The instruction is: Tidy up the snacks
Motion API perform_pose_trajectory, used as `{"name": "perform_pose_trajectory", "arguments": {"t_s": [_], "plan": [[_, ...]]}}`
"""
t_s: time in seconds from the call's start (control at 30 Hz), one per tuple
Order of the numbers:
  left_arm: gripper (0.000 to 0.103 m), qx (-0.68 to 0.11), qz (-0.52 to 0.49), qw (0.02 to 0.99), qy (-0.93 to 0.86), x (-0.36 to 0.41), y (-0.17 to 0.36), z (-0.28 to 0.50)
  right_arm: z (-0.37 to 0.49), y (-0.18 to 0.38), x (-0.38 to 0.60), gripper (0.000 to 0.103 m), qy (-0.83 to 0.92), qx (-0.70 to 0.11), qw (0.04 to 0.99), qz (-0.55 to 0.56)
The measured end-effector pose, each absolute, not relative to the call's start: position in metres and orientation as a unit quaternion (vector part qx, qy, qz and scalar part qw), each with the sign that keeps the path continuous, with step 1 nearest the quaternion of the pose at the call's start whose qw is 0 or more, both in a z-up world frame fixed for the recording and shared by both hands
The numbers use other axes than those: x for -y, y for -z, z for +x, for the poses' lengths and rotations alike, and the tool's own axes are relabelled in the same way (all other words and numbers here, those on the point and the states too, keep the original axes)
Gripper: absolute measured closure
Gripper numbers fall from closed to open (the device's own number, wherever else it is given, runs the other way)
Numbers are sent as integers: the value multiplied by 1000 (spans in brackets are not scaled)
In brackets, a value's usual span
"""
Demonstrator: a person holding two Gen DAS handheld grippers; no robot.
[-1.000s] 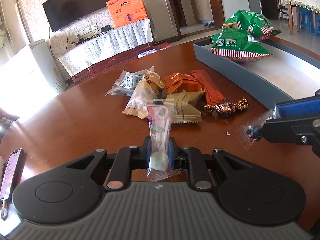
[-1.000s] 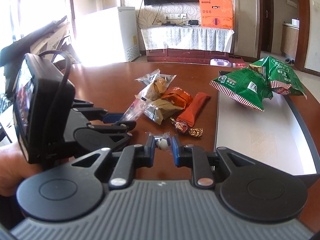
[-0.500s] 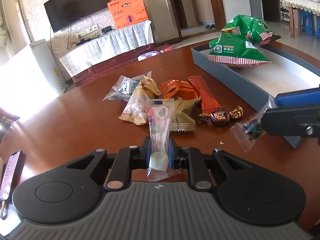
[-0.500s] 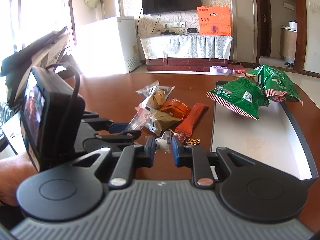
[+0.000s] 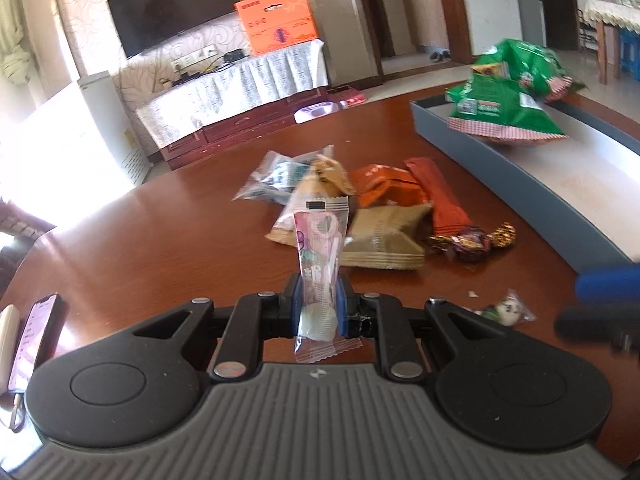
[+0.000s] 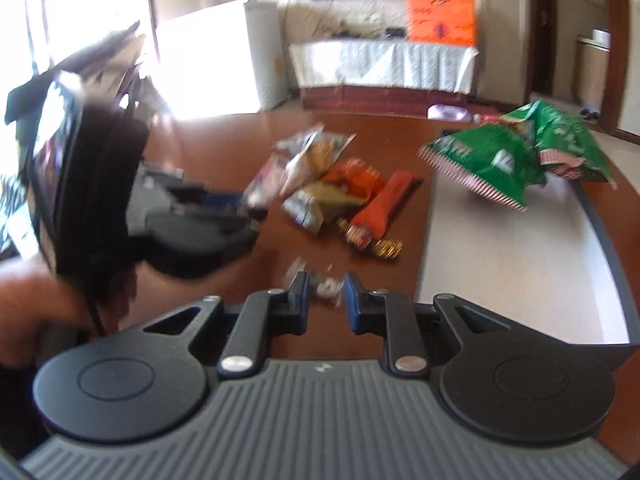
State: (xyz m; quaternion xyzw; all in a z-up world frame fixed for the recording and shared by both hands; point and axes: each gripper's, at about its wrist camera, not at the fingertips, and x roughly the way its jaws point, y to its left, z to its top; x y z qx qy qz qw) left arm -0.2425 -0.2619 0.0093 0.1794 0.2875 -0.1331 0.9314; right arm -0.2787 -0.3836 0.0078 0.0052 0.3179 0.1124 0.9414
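My left gripper (image 5: 318, 300) is shut on a pink and clear candy packet (image 5: 320, 248) that stands upright between the pads. A small clear-wrapped candy (image 5: 506, 310) lies on the brown table just left of the blurred blue finger (image 5: 604, 282) of the right gripper. In the right wrist view that small candy (image 6: 326, 286) shows between the slightly parted jaws of my right gripper (image 6: 326, 292), and the pads do not seem to press it. A pile of snack packets (image 5: 380, 216) lies ahead, with a grey tray (image 5: 500, 176) to the right.
Two green bags (image 5: 500, 112) rest at the tray's far end, and its bare floor (image 6: 520, 260) lies right of my right gripper. A phone (image 5: 34, 340) lies at the table's left edge. A person's hand (image 6: 32, 304) holds the blurred left gripper (image 6: 192, 232).
The small candy no longer hangs from the right gripper's tip; it now lies on the table beside it. The right jaws stand a little wider. The left gripper keeps its hold.
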Motion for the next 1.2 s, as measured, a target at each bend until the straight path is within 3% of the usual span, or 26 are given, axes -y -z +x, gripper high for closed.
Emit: {"name": "perform_pose_trajectory", "arguments": {"t_s": [0.17, 0.4, 0.47, 0.57, 0.63, 0.73, 1.0, 1.2], "plan": [[82, -298, 172, 930, 132, 256, -8, -240, -267, 5, 366, 80, -109, -339, 932, -65], [82, -295, 164, 931, 139, 256, -11, -242, -249, 14, 351, 53, -116, -350, 915, -161], [82, -297, 159, 931, 139, 254, -12, -240, -246, 13, 344, 53, -132, -350, 909, -184], [82, -301, 153, 931, 140, 252, -14, -239, -240, 10, 341, 55, -145, -359, 901, -196], [82, -301, 152, 931, 141, 252, -15, -240, -233, 9, 343, 75, -143, -372, 898, -186], [82, -301, 148, 931, 142, 251, -16, -239, -229, 8, 345, 84, -133, -381, 899, -168], [82, -303, 146, 931, 144, 254, -18, -240, -252, -6, 374, 85, -106, -347, 931, -30], [82, -289, 153, 933, 147, 263, -20, -246, -281, -23, 380, 85, -90, -293, 952, 2]]}}
